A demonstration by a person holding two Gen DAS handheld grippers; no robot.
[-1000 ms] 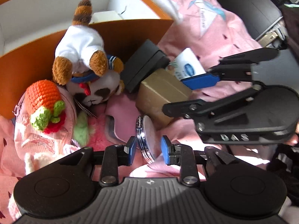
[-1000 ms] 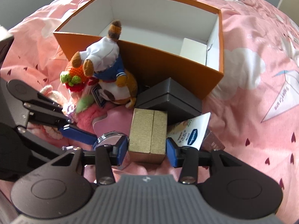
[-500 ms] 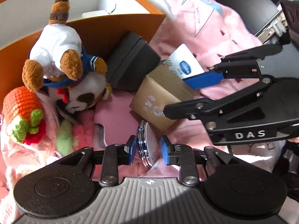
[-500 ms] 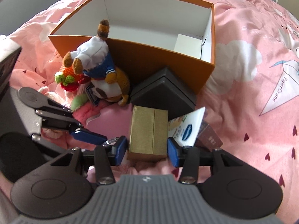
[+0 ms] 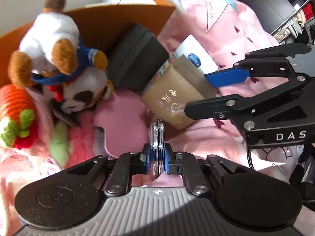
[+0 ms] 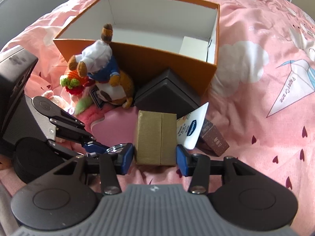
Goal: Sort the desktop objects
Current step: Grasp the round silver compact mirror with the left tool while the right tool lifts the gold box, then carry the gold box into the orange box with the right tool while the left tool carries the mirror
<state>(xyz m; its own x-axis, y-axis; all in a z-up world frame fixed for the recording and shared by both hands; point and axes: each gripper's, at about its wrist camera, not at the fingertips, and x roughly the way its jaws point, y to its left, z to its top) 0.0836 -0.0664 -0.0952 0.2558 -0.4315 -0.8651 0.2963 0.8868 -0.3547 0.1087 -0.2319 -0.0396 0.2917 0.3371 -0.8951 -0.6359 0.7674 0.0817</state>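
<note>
A: What had changed since a moment before?

B: The left gripper (image 5: 155,157) had been wide around the round silver tin (image 5: 157,137). Then its jaws were closing, and both blue pads pressed on the tin's flat sides.

A: And the right gripper (image 6: 155,156)?

B: It stayed about half open around the gold box (image 6: 155,137). One pad touched the box's left side; I could not tell if the other pad touched.

A: What did only one view show?

B: The right view showed the whole orange box (image 6: 212,63), open and white inside, and a small brown box (image 6: 214,140) on the pink blanket (image 6: 256,102). The left view showed shiny writing on the gold box's end.

A: Which way did things point?

B: The tin stood on its edge on the blanket, thin rim facing the camera. The gold box lay flat, its long side pointing away toward the dark grey box (image 6: 167,94).
</note>
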